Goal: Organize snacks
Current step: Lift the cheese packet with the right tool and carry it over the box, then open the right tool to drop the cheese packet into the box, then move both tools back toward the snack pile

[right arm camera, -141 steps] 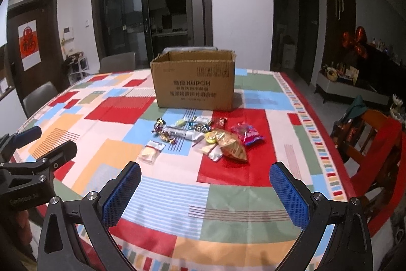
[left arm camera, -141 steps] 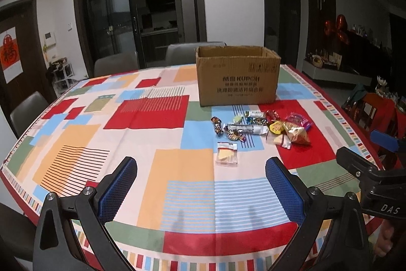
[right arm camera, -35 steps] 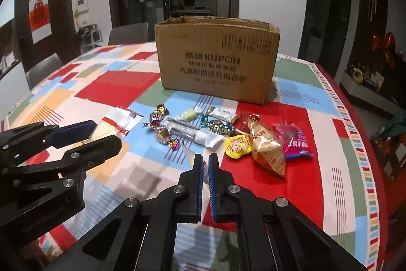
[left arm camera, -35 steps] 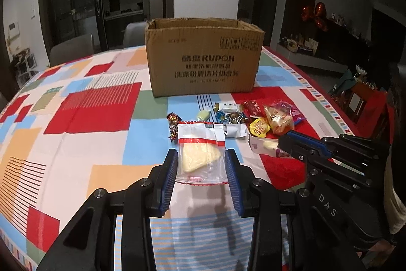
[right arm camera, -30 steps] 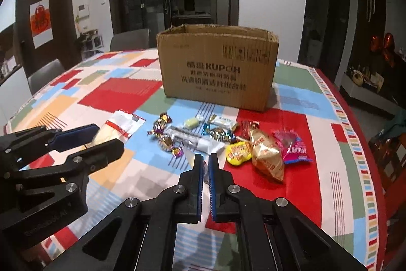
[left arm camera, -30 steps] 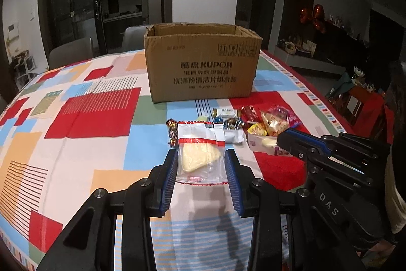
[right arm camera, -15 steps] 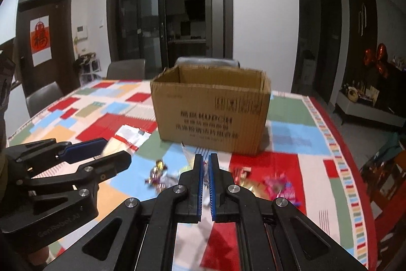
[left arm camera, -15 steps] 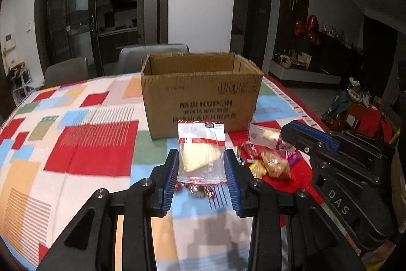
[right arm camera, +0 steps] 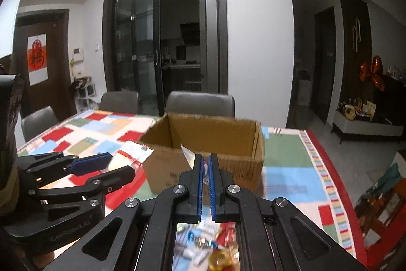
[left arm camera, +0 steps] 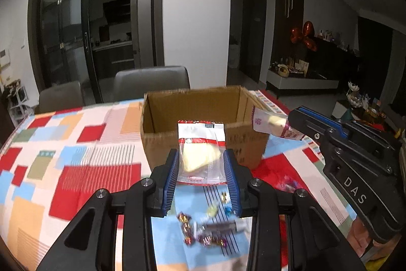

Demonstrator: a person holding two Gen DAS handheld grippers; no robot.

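My left gripper (left arm camera: 201, 164) is shut on a clear snack packet with a yellow cake and red trim (left arm camera: 200, 153), held in the air just in front of the open cardboard box (left arm camera: 203, 103). My right gripper (right arm camera: 206, 165) is shut on a thin white snack packet (right arm camera: 189, 153), seen edge-on, also raised near the box (right arm camera: 210, 136). In the left wrist view that packet (left arm camera: 269, 123) hangs at the box's right corner. Loose wrapped candies (left arm camera: 203, 233) lie on the tablecloth below.
The table carries a patchwork cloth (left arm camera: 76, 159) of red, blue and orange. Grey chairs (right arm camera: 200, 103) stand behind the box. More snacks (right arm camera: 218, 248) lie under the right gripper. The table's right edge (right arm camera: 327, 169) has a red border.
Both grippers have risen and moved forward toward the box with their packets; the box's open top now shows and the candy pile has dropped low in the views.
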